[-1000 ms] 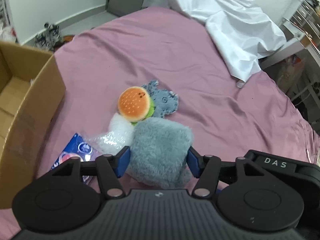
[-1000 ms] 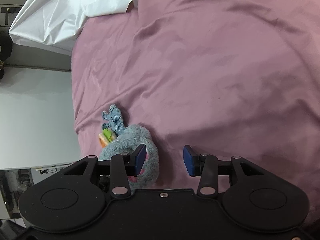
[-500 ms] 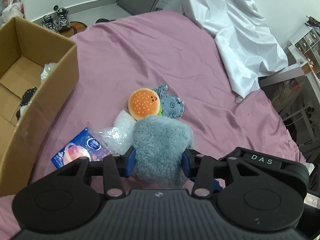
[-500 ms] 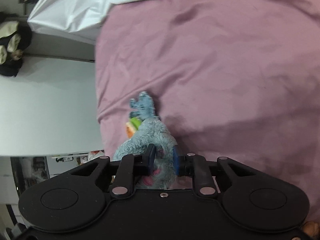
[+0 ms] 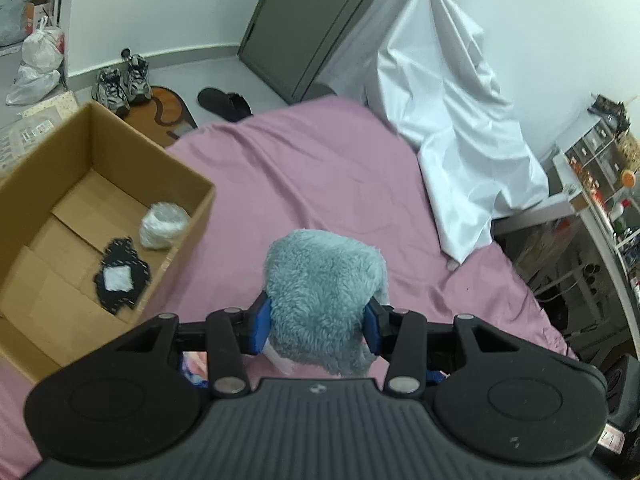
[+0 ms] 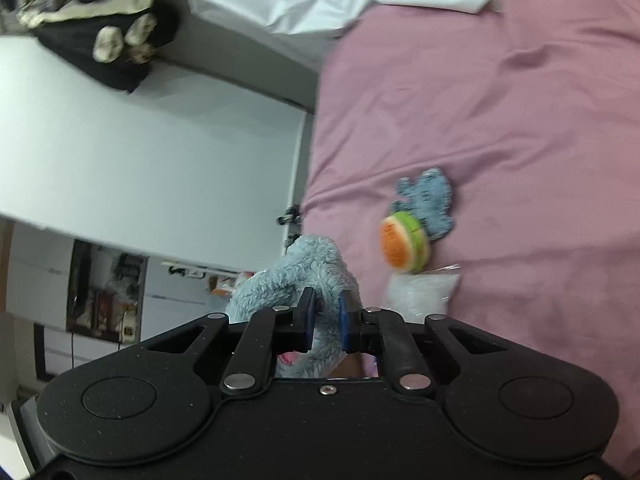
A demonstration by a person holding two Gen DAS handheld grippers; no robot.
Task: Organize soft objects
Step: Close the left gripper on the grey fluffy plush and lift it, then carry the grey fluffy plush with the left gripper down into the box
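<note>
Left tool [image 5: 316,326] and right tool [image 6: 325,320] clamp blue plush [image 5: 324,280], angled downward.

**Plush slipper now off the bed, both grippers clamped on it**

Your right gripper [image 6: 325,320] closes from wide open beside the fuzzy blue slipper [image 5: 324,296] to pinched tight on its edge. Your left gripper [image 5: 316,328] squeezes in a little on the slipper's body, pads pressing both sides. The slipper leaves the pink bedsheet [image 5: 320,168] and hangs above it. The burger plush [image 6: 404,244], blue felt piece [image 6: 430,200] and clear bag [image 6: 420,292], once right against the slipper, now lie apart from it. The cardboard box [image 5: 192,216] interior comes into left-wrist view.
</note>
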